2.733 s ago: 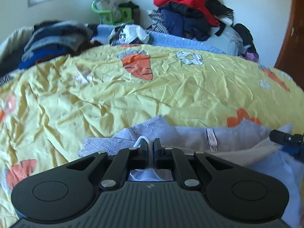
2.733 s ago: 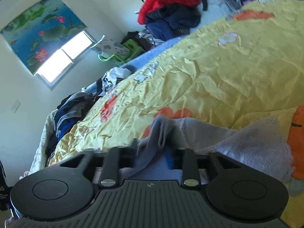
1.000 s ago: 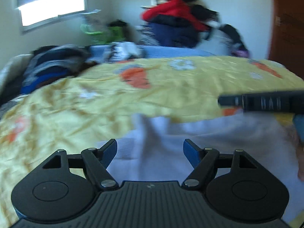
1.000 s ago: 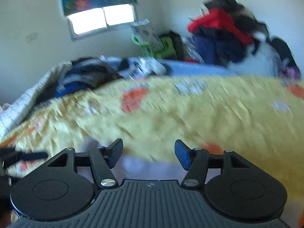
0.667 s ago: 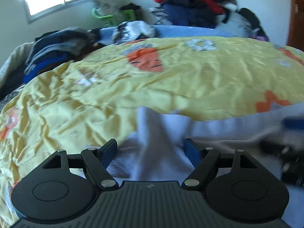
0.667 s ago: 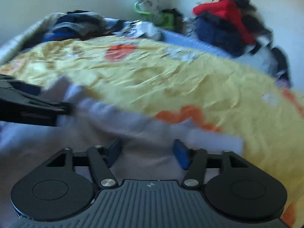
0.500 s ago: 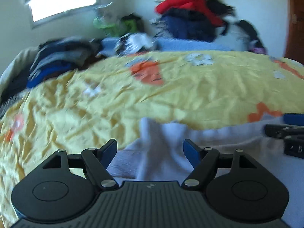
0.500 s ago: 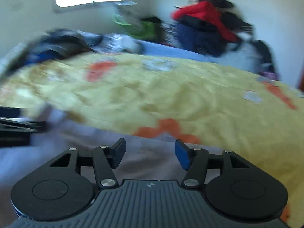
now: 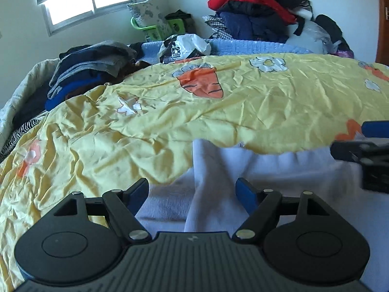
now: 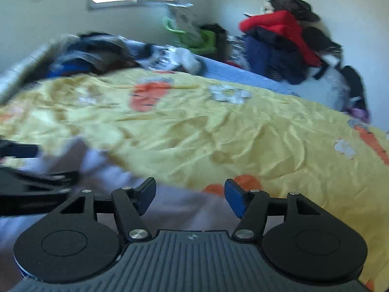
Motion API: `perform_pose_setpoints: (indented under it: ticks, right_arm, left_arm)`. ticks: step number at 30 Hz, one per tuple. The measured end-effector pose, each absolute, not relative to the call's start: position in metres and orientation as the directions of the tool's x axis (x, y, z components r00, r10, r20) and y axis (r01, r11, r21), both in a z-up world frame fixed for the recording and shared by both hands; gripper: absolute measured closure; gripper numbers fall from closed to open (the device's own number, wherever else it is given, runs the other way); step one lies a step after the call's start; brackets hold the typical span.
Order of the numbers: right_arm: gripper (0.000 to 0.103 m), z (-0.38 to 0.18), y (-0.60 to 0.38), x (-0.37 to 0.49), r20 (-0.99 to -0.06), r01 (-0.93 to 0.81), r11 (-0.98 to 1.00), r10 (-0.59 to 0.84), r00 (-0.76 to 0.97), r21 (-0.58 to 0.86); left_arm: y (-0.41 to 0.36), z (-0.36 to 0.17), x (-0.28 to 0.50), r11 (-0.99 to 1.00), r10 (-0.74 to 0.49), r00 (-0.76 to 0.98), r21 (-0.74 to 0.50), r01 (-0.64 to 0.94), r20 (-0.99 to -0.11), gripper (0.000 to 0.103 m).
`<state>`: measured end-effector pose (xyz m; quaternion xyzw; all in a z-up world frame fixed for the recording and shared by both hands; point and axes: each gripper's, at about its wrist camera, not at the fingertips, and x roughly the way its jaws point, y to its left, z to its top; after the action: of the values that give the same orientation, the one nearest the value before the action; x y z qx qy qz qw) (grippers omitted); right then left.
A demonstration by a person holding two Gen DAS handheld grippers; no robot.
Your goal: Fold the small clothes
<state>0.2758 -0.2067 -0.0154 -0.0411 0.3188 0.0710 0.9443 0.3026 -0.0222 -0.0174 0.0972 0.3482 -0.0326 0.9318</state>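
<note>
Both grippers released over a pale garment on a yellow bed.

Yellow bedspread [image 9: 243, 102] with carrot and flower prints fills most of both views, wrinkled. Heap of clothes [image 9: 255, 12] topped with a red jacket sits at 1 o'clock by the far wall; a darker stack of clothes [image 9: 92, 65] lies at 10 o'clock on the bed edge; window [image 9: 90, 2] at 11 o'clock. Pale lavender garment [image 9: 279, 177] lies on the bedspread at 6 o'clock, one raised fold running up between the fingers of the left gripper [image 9: 192, 192], not pinched. Left jaws spread wide, nothing gripped. Right gripper [image 10: 189, 194] hovers over the same garment [image 10: 184, 209], its jaws just opening wider, nothing clamped; view blurred. Right gripper [image 9: 364, 150] shows at 3 o'clock in the left view.
</note>
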Motion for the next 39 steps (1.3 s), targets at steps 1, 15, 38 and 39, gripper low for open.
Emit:
perform_pose_setpoints:
  ticks: [1, 15, 38, 39]
  right_arm:
    - [0.035, -0.016, -0.207, 0.266, -0.616, -0.186, 0.982, 0.132, 0.777, -0.024]
    - [0.032, -0.02, -0.224, 0.223, -0.625, -0.093, 0.995, 0.046, 0.78, -0.043]
    - [0.013, -0.04, -0.22, 0.138, -0.63, -0.055, 0.998, 0.026, 0.776, -0.027]
    - [0.011, -0.042, -0.219, 0.137, -0.626, -0.056, 0.998, 0.024, 0.78, -0.031]
  left_arm:
    - [-0.02, -0.019, 0.3, 0.98, 0.002, 0.75, 0.15, 0.13, -0.661, 0.024]
    - [-0.026, -0.019, 0.27, 0.985, -0.015, 0.746, 0.12, 0.126, -0.666, 0.024]
    - [-0.03, -0.033, 0.213, 0.986, -0.061, 0.77, 0.082, 0.145, -0.635, 0.022]
    - [-0.03, -0.034, 0.211, 0.986, -0.059, 0.776, 0.086, 0.145, -0.628, 0.021]
